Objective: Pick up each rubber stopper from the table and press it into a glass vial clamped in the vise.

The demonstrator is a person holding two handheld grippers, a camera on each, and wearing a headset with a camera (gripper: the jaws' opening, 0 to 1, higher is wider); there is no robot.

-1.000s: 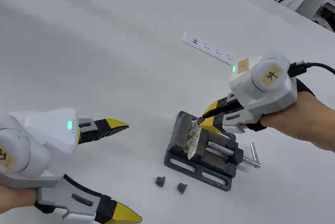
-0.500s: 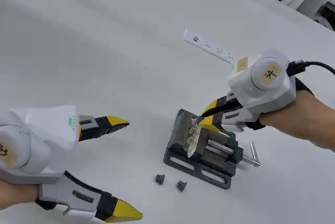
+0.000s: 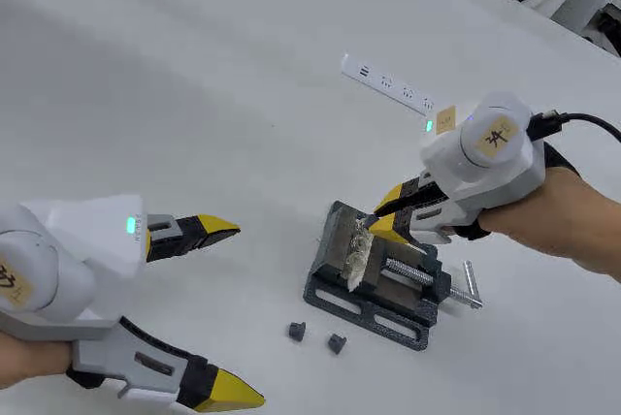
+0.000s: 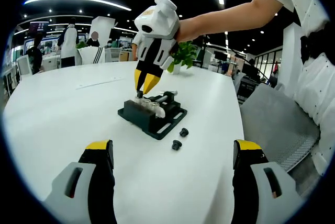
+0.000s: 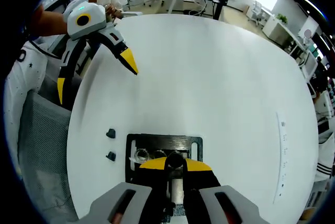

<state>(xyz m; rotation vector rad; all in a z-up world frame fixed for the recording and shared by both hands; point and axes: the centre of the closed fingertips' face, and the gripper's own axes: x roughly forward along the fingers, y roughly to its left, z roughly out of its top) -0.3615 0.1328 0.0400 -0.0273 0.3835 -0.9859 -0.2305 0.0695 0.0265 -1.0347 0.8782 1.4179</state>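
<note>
Hovering centre-right over the vise [image 3: 388,310], the right gripper [image 3: 380,222] has barely shifted, jaws clenched on a stopper [image 5: 175,159] at a vial [image 3: 357,254]: seating seems unfinished. Left gripper [image 3: 238,314] jaws released; two stoppers [image 3: 297,332] wait.

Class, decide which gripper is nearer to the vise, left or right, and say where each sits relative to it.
Right. The right gripper is directly above the vise, tips shut on a stopper at the vials. The left gripper hangs open well off to the side.
</note>
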